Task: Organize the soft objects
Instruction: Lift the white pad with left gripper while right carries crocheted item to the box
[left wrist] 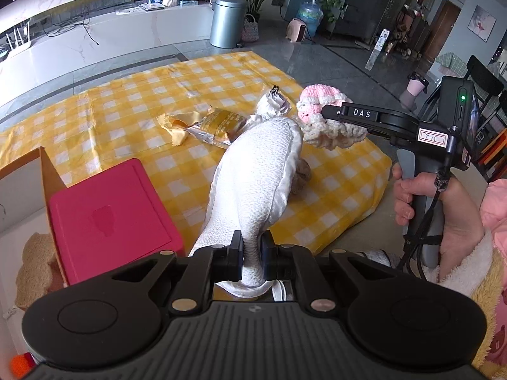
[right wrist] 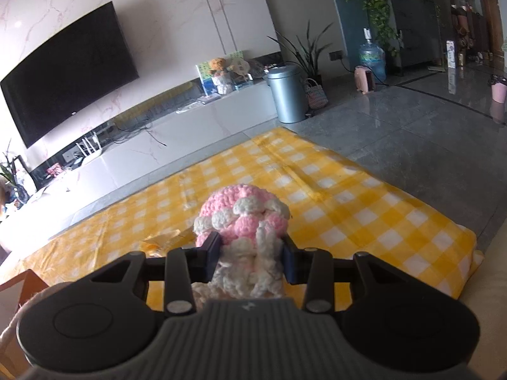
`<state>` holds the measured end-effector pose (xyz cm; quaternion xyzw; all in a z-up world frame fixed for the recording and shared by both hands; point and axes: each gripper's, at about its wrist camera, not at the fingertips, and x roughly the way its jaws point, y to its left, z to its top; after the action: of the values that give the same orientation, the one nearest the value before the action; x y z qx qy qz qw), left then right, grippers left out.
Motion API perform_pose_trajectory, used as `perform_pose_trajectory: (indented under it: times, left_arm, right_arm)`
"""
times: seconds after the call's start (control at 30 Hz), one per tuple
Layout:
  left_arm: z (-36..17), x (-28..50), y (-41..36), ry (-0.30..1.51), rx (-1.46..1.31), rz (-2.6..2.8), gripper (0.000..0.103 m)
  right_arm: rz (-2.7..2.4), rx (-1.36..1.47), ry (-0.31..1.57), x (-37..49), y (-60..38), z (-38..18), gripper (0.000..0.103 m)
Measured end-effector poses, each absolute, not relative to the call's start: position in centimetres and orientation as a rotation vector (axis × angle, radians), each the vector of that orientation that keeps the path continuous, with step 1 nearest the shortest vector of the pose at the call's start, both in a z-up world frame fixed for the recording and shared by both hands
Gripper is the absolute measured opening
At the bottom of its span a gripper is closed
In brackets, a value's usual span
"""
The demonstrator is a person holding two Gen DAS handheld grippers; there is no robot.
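Nearest the left wrist camera, the left gripper (left wrist: 252, 258) is clamped on one end of a white padded cloth item (left wrist: 256, 183), which extends away from it above the yellow checked cloth (left wrist: 133, 101). At the lower left of the same view sits a cardboard box (left wrist: 47, 171). It contains a pink flat-topped box (left wrist: 107, 218) and a tan plush piece (left wrist: 35, 266) just beside it. On the checked cloth lie a gold snack wrapper (left wrist: 209, 123) and a silver foil packet (left wrist: 272, 104), near each other; the print on both is too small to read.

The right gripper (right wrist: 252, 253) is closed on a pink and white crocheted toy (right wrist: 245, 218), held above the checked cloth. In the left wrist view, the right gripper finger (left wrist: 355, 114) carries the lettering "DAS". A small label on the gripper body cannot be read with certainty.
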<state>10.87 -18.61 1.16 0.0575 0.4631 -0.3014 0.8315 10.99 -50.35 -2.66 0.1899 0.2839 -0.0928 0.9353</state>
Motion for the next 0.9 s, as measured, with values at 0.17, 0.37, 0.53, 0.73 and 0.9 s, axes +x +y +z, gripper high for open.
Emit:
perform_pose_trajectory:
  times: [0.17, 0.37, 0.53, 0.73, 0.9]
  left_arm:
    - [3.0, 10.1, -14.1, 0.92, 0.039, -0.581, 0.012]
    - [4.7, 9.6, -6.7, 0.805, -0.1, -0.444, 0.012]
    - [4.9, 10.0, -1.2, 0.736, -0.189, -0.28, 0.012]
    - [5.1, 10.2, 3.1, 0.673, -0.251, -0.136, 0.012]
    - [4.5, 9.8, 5.9, 0.599, -0.312, -0.1, 0.012]
  right_arm:
    - [-0.072, 0.378, 0.517, 10.7, -47.6, -0.5, 0.04]
    - [0.064, 0.353, 0.476, 10.6, -43.8, 1.7, 0.04]
    - [0.198, 0.311, 0.459, 10.7, -39.5, 3.1, 0.04]
    - [0.362, 0.267, 0.455, 10.8, -33.7, 4.2, 0.04]
    - [0.495, 0.25, 0.48, 11.2, -29.3, 4.5, 0.04]
